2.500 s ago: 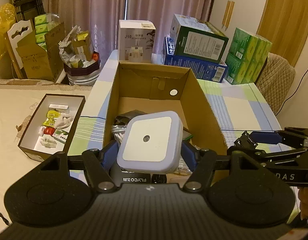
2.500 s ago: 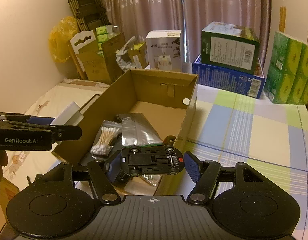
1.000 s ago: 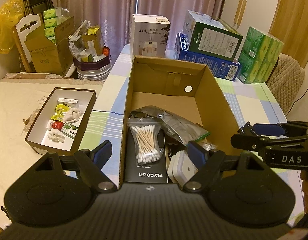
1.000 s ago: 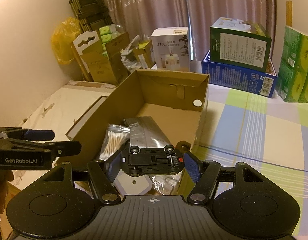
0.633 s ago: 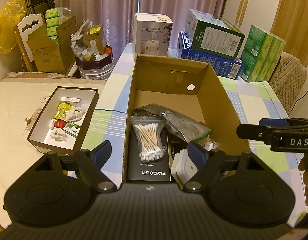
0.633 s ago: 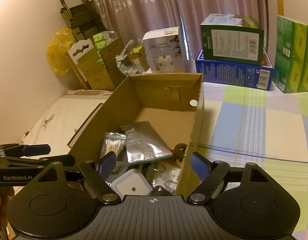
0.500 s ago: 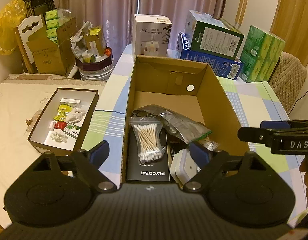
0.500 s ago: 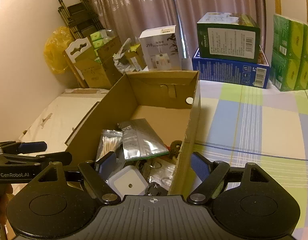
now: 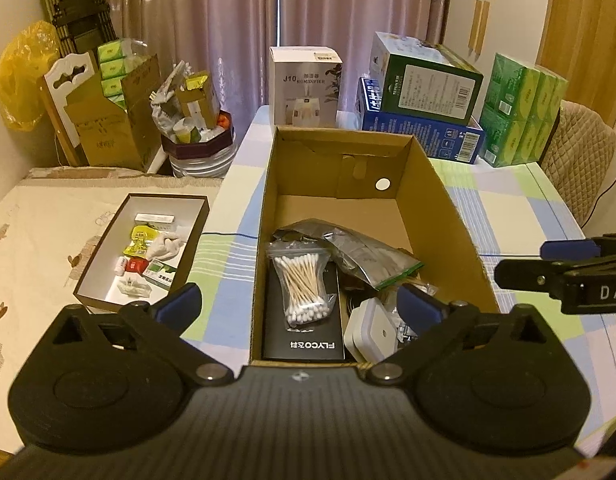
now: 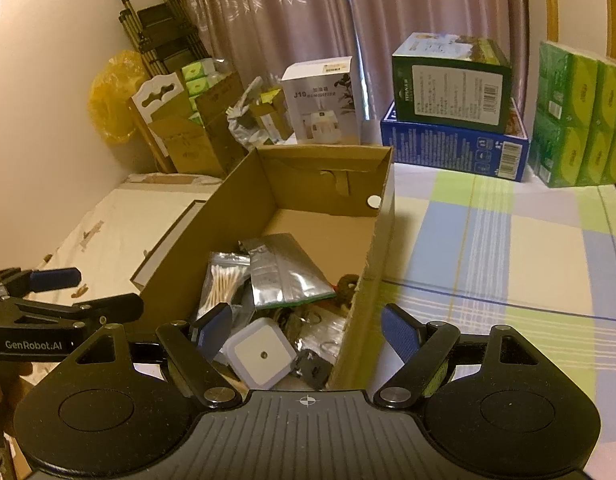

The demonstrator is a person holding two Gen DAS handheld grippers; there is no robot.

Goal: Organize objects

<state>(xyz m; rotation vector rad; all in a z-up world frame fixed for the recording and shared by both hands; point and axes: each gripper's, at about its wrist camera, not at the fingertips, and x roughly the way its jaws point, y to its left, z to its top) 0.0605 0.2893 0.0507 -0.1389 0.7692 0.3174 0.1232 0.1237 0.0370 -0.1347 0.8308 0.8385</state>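
Note:
An open cardboard box (image 9: 448,208) (image 10: 243,192) stands on the checked tablecloth. In its near end lie a bag of cotton swabs (image 9: 303,280) (image 10: 223,280), a silver zip bag (image 9: 368,252) (image 10: 283,272), a black FLYCO box (image 9: 303,344) and a white square night light (image 9: 372,334) (image 10: 261,356). A small black item (image 10: 312,366) rests beside the light. My left gripper (image 9: 299,305) hovers open over the box's near edge, holding nothing. My right gripper (image 10: 305,330) is open and empty above the box's near right corner.
A brown tray (image 9: 195,236) of small items lies left of the box. Behind it stand a white humidifier box (image 9: 303,88), stacked green and blue boxes (image 9: 424,80) and green tissue packs (image 9: 524,112). A padded chair (image 9: 580,160) is at far right.
The left gripper let the night light go into the box and opened. The right gripper released the toy car into the box and opened. Both have drawn back a little.

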